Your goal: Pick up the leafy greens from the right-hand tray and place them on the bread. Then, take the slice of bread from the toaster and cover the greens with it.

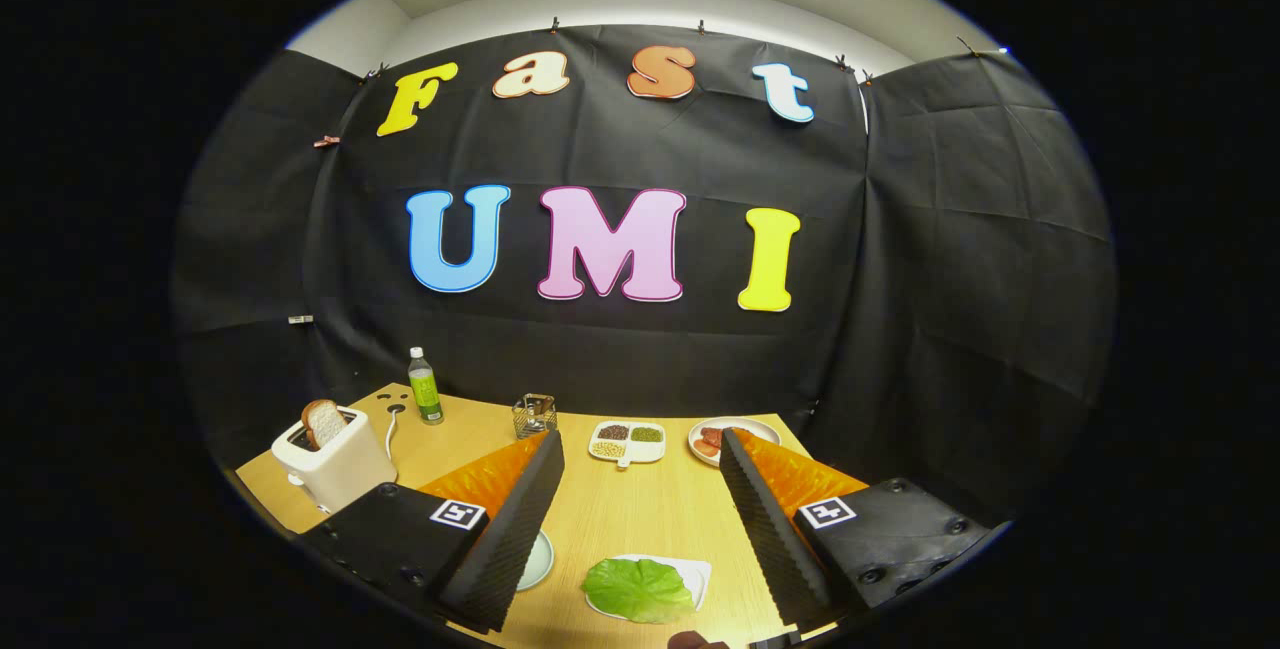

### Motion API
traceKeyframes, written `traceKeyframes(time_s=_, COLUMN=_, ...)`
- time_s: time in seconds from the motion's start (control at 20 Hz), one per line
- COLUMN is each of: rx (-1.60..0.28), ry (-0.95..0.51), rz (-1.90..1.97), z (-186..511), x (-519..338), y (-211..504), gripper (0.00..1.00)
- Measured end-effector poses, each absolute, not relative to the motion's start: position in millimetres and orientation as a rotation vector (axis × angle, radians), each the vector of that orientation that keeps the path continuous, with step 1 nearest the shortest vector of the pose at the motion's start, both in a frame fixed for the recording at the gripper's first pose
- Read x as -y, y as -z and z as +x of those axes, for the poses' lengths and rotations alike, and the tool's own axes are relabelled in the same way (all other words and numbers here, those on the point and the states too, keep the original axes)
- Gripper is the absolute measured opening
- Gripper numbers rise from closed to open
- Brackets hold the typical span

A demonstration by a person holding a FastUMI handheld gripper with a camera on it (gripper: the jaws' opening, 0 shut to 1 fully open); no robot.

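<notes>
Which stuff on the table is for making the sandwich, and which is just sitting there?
For the job:
leafy green on its white tray, between the open fingers of the hand-held gripper
bread slice in the toaster

Just lying about:
green bottle
wire basket
divided dish of grains
plate of meat
small plate

Gripper (640,519) fingers (510,539) spread wide apart, holding nothing.

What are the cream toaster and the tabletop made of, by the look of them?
Cream toaster: probably plastic, going by its smooth, matte, rounded shell.
Light tabletop: wood or wood-look laminate; fine pale grain shows.
Open gripper: ridged black pads that look like foam or rubber.
</notes>
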State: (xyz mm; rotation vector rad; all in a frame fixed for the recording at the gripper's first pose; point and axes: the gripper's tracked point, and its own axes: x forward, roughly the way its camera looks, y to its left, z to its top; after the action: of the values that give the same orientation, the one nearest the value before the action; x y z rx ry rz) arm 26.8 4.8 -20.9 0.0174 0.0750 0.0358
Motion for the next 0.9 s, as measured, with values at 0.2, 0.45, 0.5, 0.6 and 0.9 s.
traceKeyframes(time_s=0.2, rx=-0.091, ry=-0.053, rz=0.027, z=28.9, x=-8.5, y=24.5, gripper=0.97)
traceKeyframes(time_s=0.45, rx=-0.132, ry=-0.061, rz=0.027, z=32.5, x=-6.1, y=41.2, gripper=0.97)
traceKeyframes(time_s=0.5, rx=-0.154, ry=-0.061, rz=0.031, z=33.5, x=-4.9, y=47.3, gripper=0.97)
traceKeyframes(time_s=0.6, rx=-0.204, ry=-0.064, rz=0.059, z=34.0, x=-4.3, y=60.3, gripper=0.97)
traceKeyframes(time_s=0.9, rx=-0.351, ry=-0.07, rz=0.05, z=38.0, x=1.2, y=116.6, gripper=0.98)
